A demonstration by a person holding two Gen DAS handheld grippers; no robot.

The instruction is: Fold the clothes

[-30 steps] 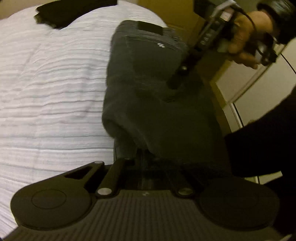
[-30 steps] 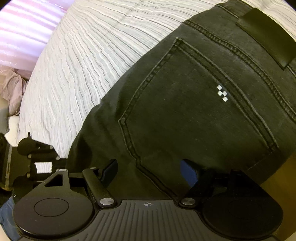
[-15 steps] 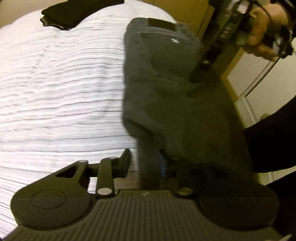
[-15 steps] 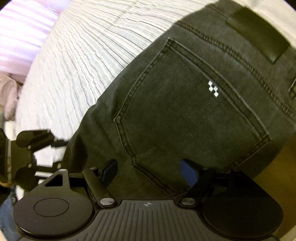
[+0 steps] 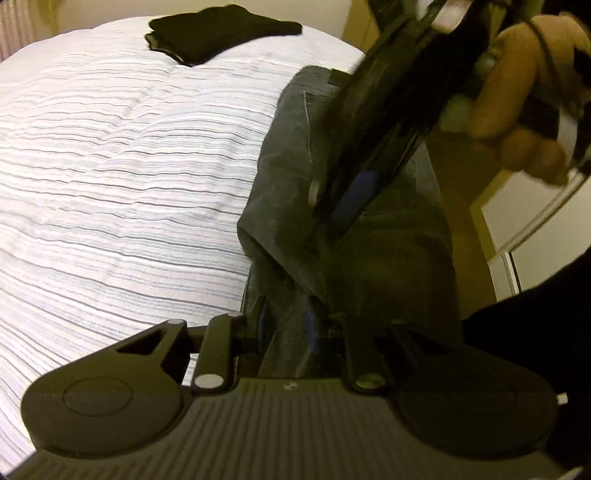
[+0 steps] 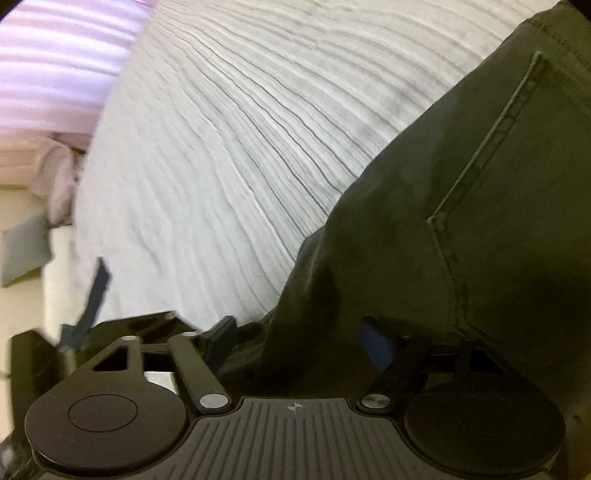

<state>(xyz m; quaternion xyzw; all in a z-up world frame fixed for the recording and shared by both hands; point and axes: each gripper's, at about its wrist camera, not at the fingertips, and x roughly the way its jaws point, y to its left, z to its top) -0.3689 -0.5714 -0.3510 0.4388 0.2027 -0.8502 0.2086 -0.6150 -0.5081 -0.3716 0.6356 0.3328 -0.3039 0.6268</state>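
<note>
The bed (image 5: 110, 177), covered in a white ribbed spread, fills most of both views. The dark grey jeans (image 5: 288, 155) lie along its right edge in the left wrist view, back pocket seam up, with the near end bunched toward the cameras. A folded black garment (image 5: 221, 29) rests at the far end of the bed, well apart from the jeans. The left gripper (image 5: 286, 325) is narrow, its jaws clamped on a fold of the jeans at the near end. The right gripper (image 6: 295, 339), carried by the person's hand (image 5: 524, 92), has just been closing; a bunched fold of the jeans stands between its jaws, and pad contact cannot be confirmed.
</note>
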